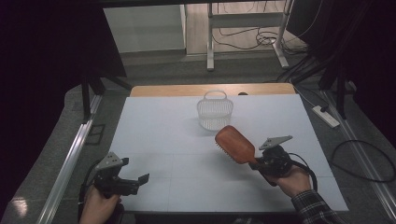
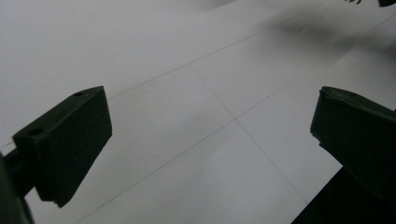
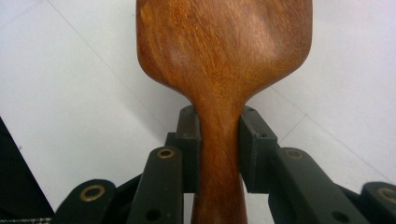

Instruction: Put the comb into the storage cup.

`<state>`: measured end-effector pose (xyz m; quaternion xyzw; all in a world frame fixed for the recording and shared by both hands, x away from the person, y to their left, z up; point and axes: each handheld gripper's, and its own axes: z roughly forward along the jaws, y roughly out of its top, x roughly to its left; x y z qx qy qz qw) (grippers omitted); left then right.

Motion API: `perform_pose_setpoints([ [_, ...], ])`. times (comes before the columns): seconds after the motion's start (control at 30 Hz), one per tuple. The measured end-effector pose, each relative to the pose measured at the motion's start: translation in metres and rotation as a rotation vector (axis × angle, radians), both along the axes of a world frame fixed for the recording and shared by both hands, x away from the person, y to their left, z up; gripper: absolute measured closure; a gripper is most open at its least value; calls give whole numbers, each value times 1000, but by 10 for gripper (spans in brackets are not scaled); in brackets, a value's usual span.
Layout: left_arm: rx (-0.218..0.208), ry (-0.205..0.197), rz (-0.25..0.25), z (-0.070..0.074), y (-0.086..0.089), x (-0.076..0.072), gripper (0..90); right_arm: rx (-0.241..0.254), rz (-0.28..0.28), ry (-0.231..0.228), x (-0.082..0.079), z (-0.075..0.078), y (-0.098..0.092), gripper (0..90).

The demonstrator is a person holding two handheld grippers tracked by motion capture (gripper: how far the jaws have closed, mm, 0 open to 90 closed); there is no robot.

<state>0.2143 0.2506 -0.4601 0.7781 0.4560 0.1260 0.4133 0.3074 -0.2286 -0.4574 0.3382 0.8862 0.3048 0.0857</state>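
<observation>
brush (image 1: 235, 144) held off the counter (image 1: 154, 140) by the right gripper (image 1: 258, 164), wooden paddle type, one of it. jaws clamped on the neck of the handle just below the head, seen close in the right gripper view: a pad on each side of the brush (image 3: 224, 70) handle, both touching wood. long axis runs from the gripper up and to the left in the high view, head end leading, bristles facing down and toward the person. basket (image 1: 215, 111), one, white, slotted, handle standing up, sits near the far edge; it lies beyond the brush head, slightly left, near but apart from it. judged next move: carry the head forward along its own axis to the basket. right hand much nearer. left gripper (image 1: 140, 180) low at the near left corner, jaws apart, nothing between them, only bare counter (image 2: 187, 116) ahead. two grippers.
</observation>
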Motion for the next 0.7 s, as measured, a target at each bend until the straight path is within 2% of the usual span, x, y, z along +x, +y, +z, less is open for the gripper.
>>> perform_pose_setpoints([
  [0.1, -24, -9, -3, 2, -3, 3, 0, 19, 6, -18, 0, 4, 0, 720],
  [0.17, -38, 0, -9, 3, -5, 5, 0, 29, 8, -25, 0, 7, 0, 719],
  [0.37, -22, 16, -26, 4, -10, 10, 0, 43, 11, -53, 0, 11, 1, 720],
  [0.7, -81, 20, -42, 11, -20, 23, 0, 58, 30, -73, -1, 16, 8, 719],
])
